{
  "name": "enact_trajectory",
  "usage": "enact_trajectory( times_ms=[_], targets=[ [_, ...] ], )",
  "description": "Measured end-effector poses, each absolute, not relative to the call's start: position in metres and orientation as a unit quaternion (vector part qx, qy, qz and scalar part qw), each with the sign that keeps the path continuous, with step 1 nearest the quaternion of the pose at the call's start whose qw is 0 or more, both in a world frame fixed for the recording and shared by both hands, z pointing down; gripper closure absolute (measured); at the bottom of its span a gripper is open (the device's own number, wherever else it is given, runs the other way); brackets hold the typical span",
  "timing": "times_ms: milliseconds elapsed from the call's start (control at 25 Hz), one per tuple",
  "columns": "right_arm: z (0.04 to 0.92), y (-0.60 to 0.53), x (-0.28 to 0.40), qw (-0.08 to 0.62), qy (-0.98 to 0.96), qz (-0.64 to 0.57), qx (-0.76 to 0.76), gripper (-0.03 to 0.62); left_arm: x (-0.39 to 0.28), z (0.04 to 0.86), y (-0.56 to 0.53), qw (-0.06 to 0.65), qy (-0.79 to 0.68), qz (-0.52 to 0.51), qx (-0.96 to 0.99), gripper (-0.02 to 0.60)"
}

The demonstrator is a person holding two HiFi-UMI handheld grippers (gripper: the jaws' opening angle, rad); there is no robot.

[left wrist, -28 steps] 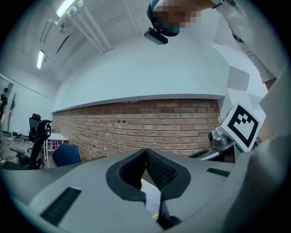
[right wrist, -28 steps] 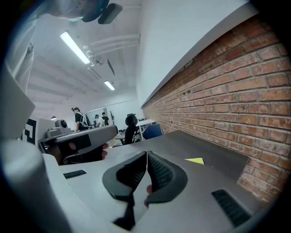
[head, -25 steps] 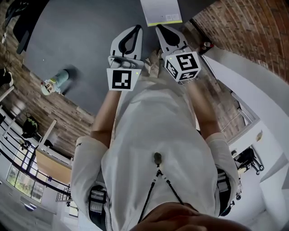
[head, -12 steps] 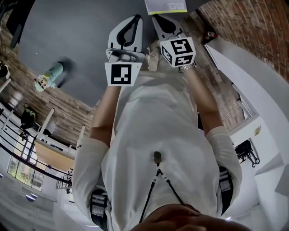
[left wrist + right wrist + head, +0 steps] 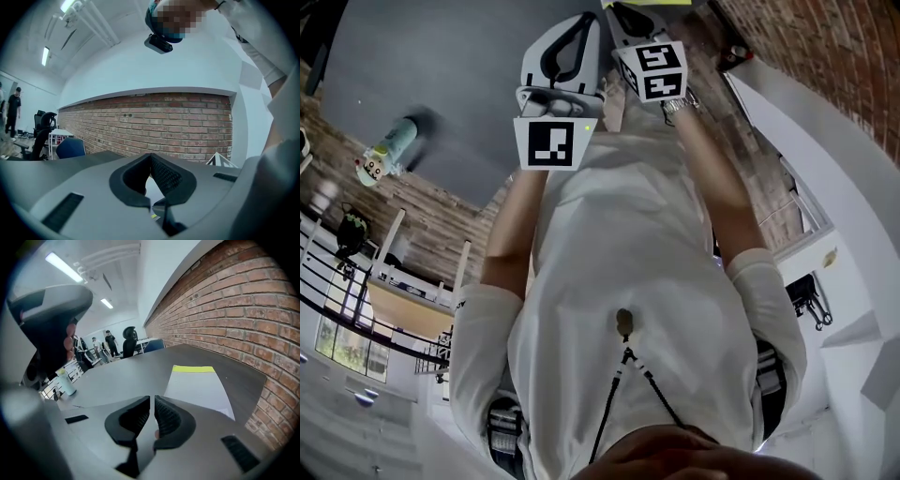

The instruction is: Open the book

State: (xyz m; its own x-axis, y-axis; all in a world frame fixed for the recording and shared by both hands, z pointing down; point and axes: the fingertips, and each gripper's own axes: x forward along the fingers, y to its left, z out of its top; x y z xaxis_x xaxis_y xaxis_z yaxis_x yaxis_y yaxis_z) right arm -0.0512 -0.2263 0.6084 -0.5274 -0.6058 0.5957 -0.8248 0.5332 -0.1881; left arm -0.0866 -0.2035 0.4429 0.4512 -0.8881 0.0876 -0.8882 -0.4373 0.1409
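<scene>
The left gripper [image 5: 151, 157] and right gripper [image 5: 152, 399] hover over a dark grey table [image 5: 122, 366] where a closed book [image 5: 199, 387] lies.

The book has a grey cover with a yellow-green strip at its far end. It lies flat just beyond the right gripper, close to a red brick wall [image 5: 243, 310]. Both grippers' jaws are pressed together with nothing between them. A pale green bottle [image 5: 65, 380] stands well off to the left on the table, its label too blurred to read. Each gripper carries a marker cube [image 5: 551, 142] with black-and-white squares. People [image 5: 111, 342] stand far behind.
</scene>
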Motion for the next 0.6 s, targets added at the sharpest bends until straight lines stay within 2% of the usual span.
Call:
enact_trajectory(
  times_ms=[280,320,400,600],
  targets=[
    [0.639,-0.233,-0.056,0.284,-0.835,0.226,0.413,0.551,-0.090,0.447,-0.202,0.092,-0.526,0.002,0.846,0.558],
    [0.644,-0.233,-0.056,0.296,-0.833,0.225,0.409,0.534,-0.091,0.447,-0.202,0.093,-0.527,0.003,0.845,0.558],
    [0.657,-0.234,-0.056,0.318,-0.830,0.227,0.399,0.447,-0.092,0.447,-0.204,0.094,-0.530,0.004,0.843,0.559],
    [0.674,-0.238,-0.053,0.356,-0.821,0.217,0.391,0.445,-0.093,0.446,-0.209,0.090,-0.533,0.005,0.842,0.558]
  ],
)
